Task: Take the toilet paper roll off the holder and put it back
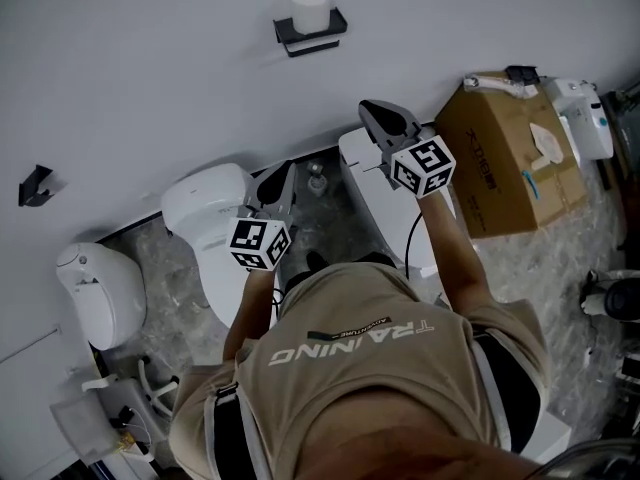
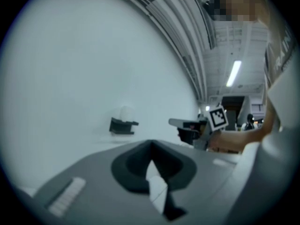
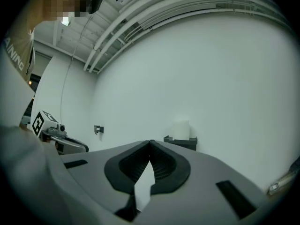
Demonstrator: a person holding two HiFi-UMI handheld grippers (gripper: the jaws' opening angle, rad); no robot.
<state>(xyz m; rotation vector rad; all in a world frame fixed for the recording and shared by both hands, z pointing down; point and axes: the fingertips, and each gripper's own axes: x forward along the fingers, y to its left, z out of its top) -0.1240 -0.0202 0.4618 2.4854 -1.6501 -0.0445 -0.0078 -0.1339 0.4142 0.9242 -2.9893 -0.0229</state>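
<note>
A white toilet paper roll [image 1: 309, 6] stands upright on a black wall holder [image 1: 311, 32], high on the white wall. It also shows faintly in the left gripper view, the roll [image 2: 125, 112] on the holder [image 2: 123, 125], and more plainly in the right gripper view, the roll [image 3: 181, 129] on the holder [image 3: 180, 142]. My left gripper [image 1: 283, 172] points at the wall well below the roll, jaws together and nothing between them [image 2: 151, 143]. My right gripper [image 1: 373, 108] is nearer the holder, still clearly short of it, tips touching and empty [image 3: 150, 142].
White toilets [image 1: 205, 208] [image 1: 95, 288] and a white tank [image 1: 362, 163] stand along the wall beneath my grippers. A cardboard box [image 1: 510, 163] sits at the right. A small black hook [image 1: 35, 184] is fixed to the wall at the left.
</note>
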